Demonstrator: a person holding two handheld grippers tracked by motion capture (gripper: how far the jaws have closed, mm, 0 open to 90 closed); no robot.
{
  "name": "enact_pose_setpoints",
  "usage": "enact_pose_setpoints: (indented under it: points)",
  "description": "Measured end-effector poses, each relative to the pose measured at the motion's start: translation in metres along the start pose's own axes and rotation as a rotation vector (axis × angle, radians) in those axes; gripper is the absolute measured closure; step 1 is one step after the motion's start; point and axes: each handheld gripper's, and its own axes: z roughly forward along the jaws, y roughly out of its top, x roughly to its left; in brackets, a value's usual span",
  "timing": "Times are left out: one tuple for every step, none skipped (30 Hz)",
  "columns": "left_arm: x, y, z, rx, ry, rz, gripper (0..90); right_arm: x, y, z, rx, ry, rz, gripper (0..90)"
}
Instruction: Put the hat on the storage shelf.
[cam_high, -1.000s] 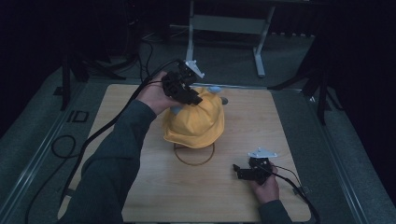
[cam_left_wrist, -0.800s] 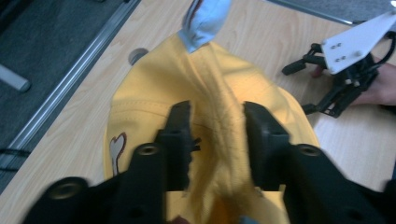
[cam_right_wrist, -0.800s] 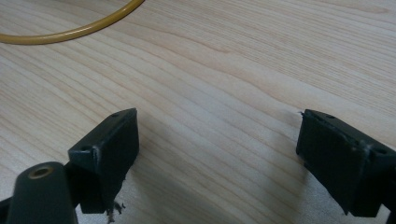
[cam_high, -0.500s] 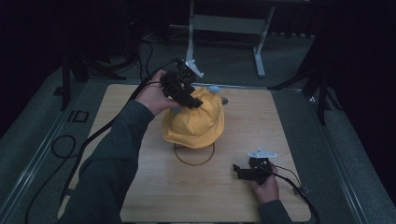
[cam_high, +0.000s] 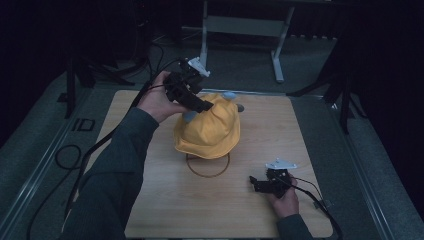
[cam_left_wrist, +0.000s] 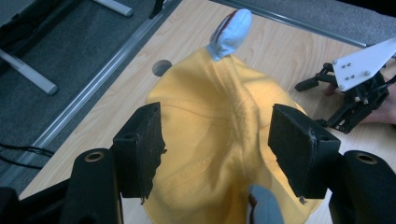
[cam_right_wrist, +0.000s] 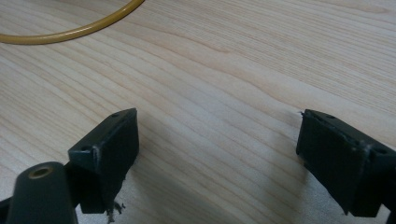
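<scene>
Low in the right of the high view, the right gripper (cam_high: 261, 184) rests on the pale wooden table (cam_high: 260, 130) with jaws apart and empty. Just beyond, at mid-frame, the yellow fabric hat (cam_high: 210, 131) sits draped on a thin ring-footed stand (cam_high: 207, 167). Above its crown the left gripper (cam_high: 206, 106) has just been opening, nothing between its pads, so the placing looks done, with only withdrawal left.

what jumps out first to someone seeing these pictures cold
The yellow hat draped over a stand at the middle of the wooden table draws the eye first. The left gripper hovers right over it, jaws just opened, nothing between them. The right gripper rests open near the table's front right, beside the stand's ring base.
</scene>
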Motion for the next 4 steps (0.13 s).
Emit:
enact_pose_setpoints:
  points:
    - [0.0014, -0.001, -0.001, -0.005, 0.003, -0.007, 34.7, 0.0, 0.0, 0.0, 0.0, 0.0, 0.0, 12.9]
    - [0.0029, -0.0022, -0.0028, -0.013, 0.004, -0.017, 34.7, 0.0001, 0.0, 0.0, 0.001, 0.0, 0.001, 12.9]
    - [0.0037, -0.0028, -0.0038, -0.018, 0.006, -0.022, 34.3, -0.0001, 0.0, 0.0, 0.0, 0.0, -0.001, 12.9]
    - [0.0046, -0.0034, -0.0052, -0.021, 0.006, -0.028, 34.1, -0.0001, 0.0, 0.0001, -0.001, 0.0, -0.001, 12.9]
